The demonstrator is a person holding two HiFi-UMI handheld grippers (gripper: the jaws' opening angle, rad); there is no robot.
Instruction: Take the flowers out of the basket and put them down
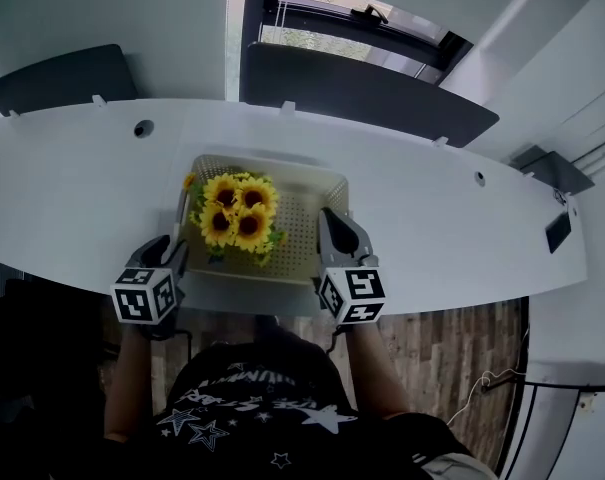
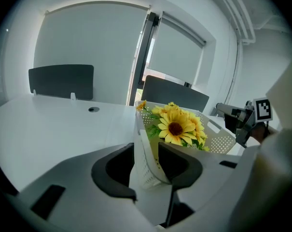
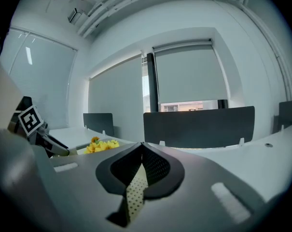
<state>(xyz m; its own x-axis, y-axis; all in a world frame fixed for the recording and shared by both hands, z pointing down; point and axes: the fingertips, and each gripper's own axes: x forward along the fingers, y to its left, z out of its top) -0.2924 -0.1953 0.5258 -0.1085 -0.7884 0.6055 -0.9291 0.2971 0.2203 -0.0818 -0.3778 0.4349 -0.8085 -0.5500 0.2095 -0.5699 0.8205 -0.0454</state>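
A bunch of yellow sunflowers (image 1: pixel 237 213) lies in the left half of a cream perforated basket (image 1: pixel 307 233) at the white table's near edge. My left gripper (image 1: pixel 179 253) straddles the basket's left wall. In the left gripper view that wall (image 2: pixel 145 153) stands between the open jaws (image 2: pixel 146 166) without being pinched, and the sunflowers (image 2: pixel 177 127) rise just behind it. My right gripper (image 1: pixel 332 230) is at the basket's right wall. In the right gripper view its jaws (image 3: pixel 138 170) are shut on a strip of the perforated wall (image 3: pixel 133 195), and the flowers (image 3: pixel 101 145) show far left.
The curved white table (image 1: pixel 72 198) stretches left and right of the basket, with round cable holes (image 1: pixel 143 128) near its far edge. Dark partition panels (image 1: pixel 362 93) stand along the back. The person's torso is against the front edge, over a wooden floor (image 1: pixel 452 348).
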